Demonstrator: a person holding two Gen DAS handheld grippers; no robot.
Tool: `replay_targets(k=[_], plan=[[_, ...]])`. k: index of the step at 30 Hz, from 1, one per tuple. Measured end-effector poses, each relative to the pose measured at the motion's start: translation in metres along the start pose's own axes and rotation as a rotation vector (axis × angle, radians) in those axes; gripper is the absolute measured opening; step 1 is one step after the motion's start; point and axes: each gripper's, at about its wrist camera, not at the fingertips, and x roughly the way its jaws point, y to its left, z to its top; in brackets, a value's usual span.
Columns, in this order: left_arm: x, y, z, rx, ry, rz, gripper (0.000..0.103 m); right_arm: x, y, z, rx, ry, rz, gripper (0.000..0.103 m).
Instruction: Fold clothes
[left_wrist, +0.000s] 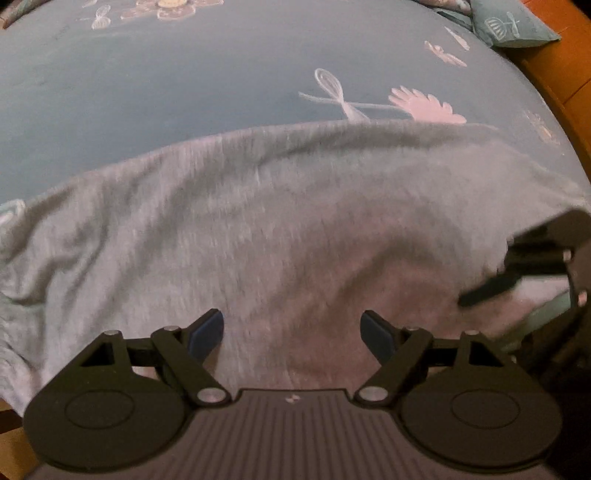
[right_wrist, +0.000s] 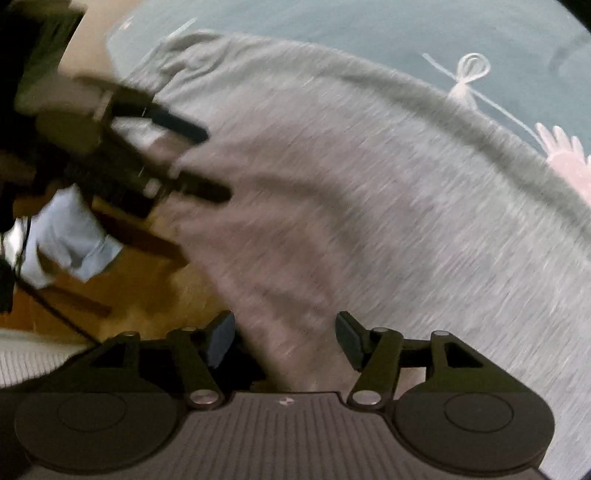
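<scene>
A light grey garment (left_wrist: 280, 229) lies spread across the blue patterned bed sheet (left_wrist: 177, 77). My left gripper (left_wrist: 291, 336) hovers just above its near part, jaws wide apart, nothing between the blue pads. The right gripper (left_wrist: 517, 269) shows at the right edge of the left wrist view, blurred, over the garment's right side. In the right wrist view the same grey garment (right_wrist: 388, 206) fills the frame and runs to the bed's edge. My right gripper (right_wrist: 286, 339) is open above it and holds nothing. The left gripper (right_wrist: 195, 162) appears blurred at the upper left, also open.
Orange wooden floor (right_wrist: 140, 288) lies beyond the bed edge at the left, with a dark cable and a person's pale blue clothing (right_wrist: 70, 236). A blue pillow (left_wrist: 513, 22) sits at the far right corner beside a wooden bed frame (left_wrist: 554, 74).
</scene>
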Motion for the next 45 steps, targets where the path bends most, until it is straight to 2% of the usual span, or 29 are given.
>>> replay_targets(k=[3,7,11,13,16,20,24,26,30,33,34,35,37,40,42,45], plan=[[-0.012,-0.009,0.009,0.034,-0.054,-0.049,0.082,-0.004,-0.002,-0.003,0.002,0.002,-0.008,0.066],[-0.006,-0.042,0.017,0.102,-0.066,-0.179,0.082,-0.013,-0.013,-0.007,0.020,-0.005,-0.040,0.066],[0.010,-0.065,-0.002,0.173,0.006,-0.294,0.082,-0.023,-0.033,-0.017,0.020,-0.019,-0.106,0.066],[0.020,-0.067,-0.013,0.170,0.053,-0.285,0.081,-0.025,-0.041,-0.021,0.035,-0.017,-0.120,0.066],[0.018,-0.064,-0.026,0.122,0.104,-0.286,0.085,-0.027,-0.049,-0.025,0.055,-0.015,-0.131,0.066],[0.001,-0.051,-0.033,0.044,0.160,-0.265,0.085,-0.029,-0.049,-0.029,0.059,-0.017,-0.127,0.066],[-0.012,-0.039,-0.021,0.046,0.047,-0.212,0.086,-0.030,-0.043,-0.027,0.052,-0.040,-0.110,0.066],[0.001,-0.033,-0.018,0.021,0.079,-0.178,0.086,-0.028,-0.040,-0.025,0.053,-0.047,-0.104,0.066],[0.011,-0.029,-0.029,0.011,0.113,-0.171,0.087,-0.027,-0.032,-0.026,0.061,-0.054,-0.074,0.066],[0.007,-0.027,-0.033,0.013,0.156,-0.157,0.087,-0.017,-0.024,-0.035,0.075,0.012,0.006,0.066],[0.006,-0.026,-0.031,0.017,0.156,-0.150,0.087,-0.012,-0.021,-0.039,0.079,0.039,0.029,0.068],[0.005,-0.026,-0.030,0.021,0.156,-0.143,0.087,-0.010,-0.017,-0.043,0.069,0.034,0.037,0.076],[0.001,-0.028,-0.018,0.071,0.129,-0.107,0.087,-0.010,-0.011,-0.042,0.054,0.047,0.038,0.077],[0.004,-0.036,-0.002,0.114,0.081,-0.023,0.087,-0.022,-0.011,-0.033,0.071,-0.022,0.005,0.076],[0.008,-0.034,0.005,0.083,0.048,0.041,0.087,-0.033,-0.014,-0.024,0.062,-0.093,-0.073,0.076],[0.026,-0.037,0.016,0.034,0.014,0.189,0.087,-0.032,-0.024,-0.011,0.067,-0.144,-0.247,0.076]])
